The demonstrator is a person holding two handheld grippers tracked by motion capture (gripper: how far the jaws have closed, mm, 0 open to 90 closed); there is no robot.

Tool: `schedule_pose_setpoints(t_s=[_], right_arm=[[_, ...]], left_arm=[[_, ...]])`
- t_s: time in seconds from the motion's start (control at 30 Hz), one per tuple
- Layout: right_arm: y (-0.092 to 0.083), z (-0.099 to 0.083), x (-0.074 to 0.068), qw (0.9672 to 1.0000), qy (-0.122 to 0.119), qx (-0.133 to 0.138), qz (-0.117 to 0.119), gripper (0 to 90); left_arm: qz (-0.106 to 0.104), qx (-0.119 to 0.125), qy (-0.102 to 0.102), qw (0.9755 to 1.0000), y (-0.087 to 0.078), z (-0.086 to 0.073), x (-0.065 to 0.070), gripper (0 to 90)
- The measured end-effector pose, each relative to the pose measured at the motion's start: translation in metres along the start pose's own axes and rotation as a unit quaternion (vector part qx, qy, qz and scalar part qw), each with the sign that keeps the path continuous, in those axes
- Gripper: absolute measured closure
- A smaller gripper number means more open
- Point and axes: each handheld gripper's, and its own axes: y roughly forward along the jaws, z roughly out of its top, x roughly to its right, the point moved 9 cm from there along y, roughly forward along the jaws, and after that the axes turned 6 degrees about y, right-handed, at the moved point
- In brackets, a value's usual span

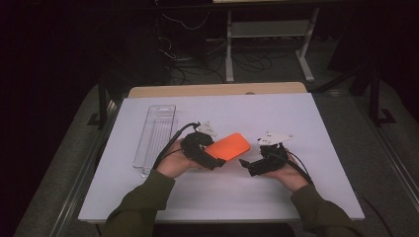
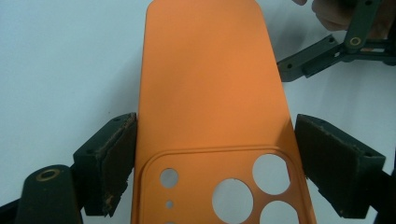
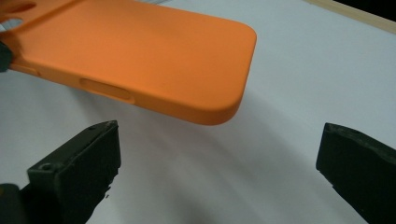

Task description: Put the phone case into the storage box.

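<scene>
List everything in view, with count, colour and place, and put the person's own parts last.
phone case: one, orange, held above the white table top, near its middle.
tray: one, clear plastic, long, on the table's left part.
table: one, white top, wooden edge at the far side.
desk frame: one, pale, on the floor beyond the table, cables beside it.
left tongs: black, shut on the phone case's camera end.
right tongs: black, open, just short of the case's free end.
sleeves: two, olive green, at the near edge.
</scene>
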Motion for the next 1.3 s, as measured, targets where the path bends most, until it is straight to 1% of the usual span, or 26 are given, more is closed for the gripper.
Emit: schedule_pose_setpoints(t_s=[0.03, 0.13, 0.17, 0.2, 0.27, 0.3, 0.4, 0.43, 0.53, 0.63, 0.77, 0.87, 0.93, 1.03, 1.07, 1.13, 1.17, 1.2, 1.27, 1.3], right_arm=[[0.0005, -0.0004, 0.0008, 1.0, -0.006, 0.0, -0.002, 0.0], [0.0014, -0.001, -0.0001, 0.9999, -0.01, 0.0, -0.006, 0.0], [0.0018, -0.0009, 0.0, 0.9998, -0.015, 0.001, -0.01, 0.0], [0.0019, -0.0015, -0.0004, 0.9997, -0.023, -0.001, -0.01, 0.0], [0.0021, -0.002, 0.0004, 0.999, -0.04, -0.003, -0.02, 0.0], [0.0023, -0.0014, 0.0007, 0.9988, -0.044, -0.001, -0.021, 0.0], [0.0019, -0.001, 0.0022, 0.9982, -0.052, 0.002, -0.031, 0.0], [0.0017, -0.001, 0.0021, 0.9981, -0.054, 0.003, -0.03, 0.0], [0.0011, -0.0012, 0.0036, 0.9972, -0.064, 0.004, -0.038, 0.0], [0.0003, -0.001, 0.0033, 0.9968, -0.069, 0.006, -0.042, 0.0], [0.0008, -0.0019, 0.0028, 0.9951, -0.085, 0.005, -0.049, 0.0], [0.0005, -0.0026, 0.0025, 0.993, -0.103, 0.005, -0.058, 0.0], [0.0004, -0.0034, 0.0023, 0.9921, -0.108, 0.004, -0.063, 0.0], [-0.0007, -0.0037, 0.0018, 0.9908, -0.116, 0.004, -0.069, 0.0], [-0.0011, -0.0038, 0.001, 0.9909, -0.115, 0.004, -0.069, 0.0], [-0.0011, -0.0017, 0.0024, 0.9895, -0.125, 0.011, -0.071, 0.0], [-0.0014, -0.0011, 0.0018, 0.9901, -0.121, 0.012, -0.07, 0.0], [-0.0014, -0.0008, 0.0021, 0.9899, -0.122, 0.013, -0.07, 0.0], [-0.0015, -0.0009, 0.0028, 0.9895, -0.125, 0.013, -0.071, 0.0], [-0.0014, -0.0006, 0.0042, 0.9883, -0.133, 0.014, -0.073, 0.0]], left_arm=[[0.0, 0.002, -0.002, 1.0, -0.0001, 0.0003, 0.0003, 15.3], [-0.001, 0.002, -0.001, 1.0, -0.0009, 0.0002, -0.0005, 15.3], [-0.001, 0.002, -0.002, 1.0, -0.0012, 0.0, -0.0007, 15.3], [-0.001, 0.0, -0.001, 1.0, -0.0016, -0.0005, -0.001, 15.3], [-0.001, -0.001, 0.001, 1.0, -0.0016, -0.0007, -0.0006, 15.3], [-0.002, 0.001, -0.001, 1.0, -0.0013, -0.0002, 0.0, 15.3], [-0.002, 0.0, 0.001, 1.0, -0.0012, -0.0001, 0.0008, 15.3], [-0.003, 0.0, 0.0, 1.0, -0.001, -0.0003, 0.0013, 15.3], [-0.005, 0.0, -0.002, 1.0, -0.0005, -0.0001, 0.002, 15.3], [-0.006, -0.002, 0.0, 1.0, -0.0002, -0.0002, 0.0023, 15.3], [-0.004, -0.007, 0.003, 1.0, 0.0005, -0.0017, 0.0011, 15.3], [-0.006, -0.004, 0.0, 1.0, 0.001, -0.001, 0.0018, 15.3], [-0.007, -0.006, -0.001, 1.0, 0.0013, -0.0011, 0.0027, 15.3], [-0.008, -0.007, 0.005, 0.9999, 0.0017, -0.0011, 0.0027, 15.3], [-0.009, -0.005, 0.002, 0.9999, 0.0023, -0.0007, 0.004, 15.3], [-0.013, -0.003, -0.001, 0.9999, 0.0028, -0.0004, 0.0062, 15.3], [-0.013, 0.0, -0.003, 0.9999, 0.0023, 0.0003, 0.0064, 15.3], [-0.013, -0.004, 0.006, 0.9999, 0.0009, 0.0001, 0.005, 15.3], [-0.013, -0.003, 0.004, 0.9999, 0.0007, 0.0002, 0.0048, 15.3], [-0.012, -0.003, 0.003, 0.9999, 0.001, -0.0003, 0.0044, 15.3]])
